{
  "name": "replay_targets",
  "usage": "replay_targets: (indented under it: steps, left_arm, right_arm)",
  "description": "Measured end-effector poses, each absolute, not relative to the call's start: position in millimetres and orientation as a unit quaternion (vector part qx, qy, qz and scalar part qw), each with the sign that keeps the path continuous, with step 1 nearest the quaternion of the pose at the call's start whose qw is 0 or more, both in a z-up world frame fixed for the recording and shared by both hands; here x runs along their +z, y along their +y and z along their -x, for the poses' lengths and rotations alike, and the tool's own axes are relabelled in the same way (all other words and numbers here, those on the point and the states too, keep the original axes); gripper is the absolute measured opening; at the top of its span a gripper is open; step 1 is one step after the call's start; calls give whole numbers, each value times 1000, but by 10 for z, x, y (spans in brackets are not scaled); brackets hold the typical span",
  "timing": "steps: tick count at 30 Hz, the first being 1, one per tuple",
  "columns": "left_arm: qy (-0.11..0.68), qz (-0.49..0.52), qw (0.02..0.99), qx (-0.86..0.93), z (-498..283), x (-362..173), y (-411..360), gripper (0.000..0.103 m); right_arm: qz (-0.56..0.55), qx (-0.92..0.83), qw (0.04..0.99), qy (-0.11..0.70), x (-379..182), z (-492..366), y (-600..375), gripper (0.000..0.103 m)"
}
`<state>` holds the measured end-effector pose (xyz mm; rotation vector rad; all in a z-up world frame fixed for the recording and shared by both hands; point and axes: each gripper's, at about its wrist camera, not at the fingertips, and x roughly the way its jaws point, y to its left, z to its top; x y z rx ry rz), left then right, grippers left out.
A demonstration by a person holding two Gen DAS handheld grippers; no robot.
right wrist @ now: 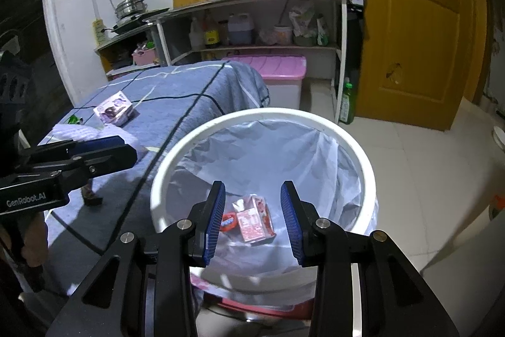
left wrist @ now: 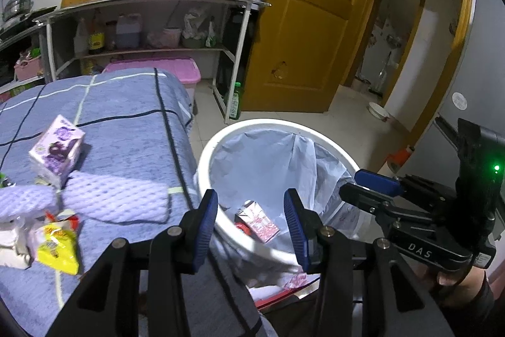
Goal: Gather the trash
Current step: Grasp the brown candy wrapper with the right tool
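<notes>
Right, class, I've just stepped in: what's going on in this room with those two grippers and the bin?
A person holding two handheld grippers is clearing trash off a bed into a white lined bin. A pink carton already lies at its bottom. Both the left gripper and the right gripper are over the bin, open and empty. A purple carton and a yellow wrapper remain on the blue bedspread.

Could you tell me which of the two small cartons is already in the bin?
The pink carton, lying on the liner in the white bin. The purple carton sits on the blue cloth.
</notes>
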<state>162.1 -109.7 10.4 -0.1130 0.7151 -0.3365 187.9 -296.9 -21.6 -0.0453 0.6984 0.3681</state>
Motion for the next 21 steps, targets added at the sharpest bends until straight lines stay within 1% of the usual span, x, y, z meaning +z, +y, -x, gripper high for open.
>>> replay_targets:
  steps: [14, 16, 18, 21]
  left_arm:
    - [329, 71, 935, -115, -1209, 164, -605, 45]
    - [330, 75, 935, -104, -1147, 128, -495, 45]
    - [332, 79, 936, -89, -1090, 84, -374, 45]
    - [336, 88, 935, -70, -1018, 24, -195, 45]
  right_arm:
    - [46, 220, 921, 318, 2, -1572, -2527, 38]
    - [44, 228, 918, 320, -10, -1549, -2465, 41]
    - [41, 238, 914, 325, -33, -1531, -2384, 47]
    - [37, 258, 906, 333, -76, -1515, -2251, 49]
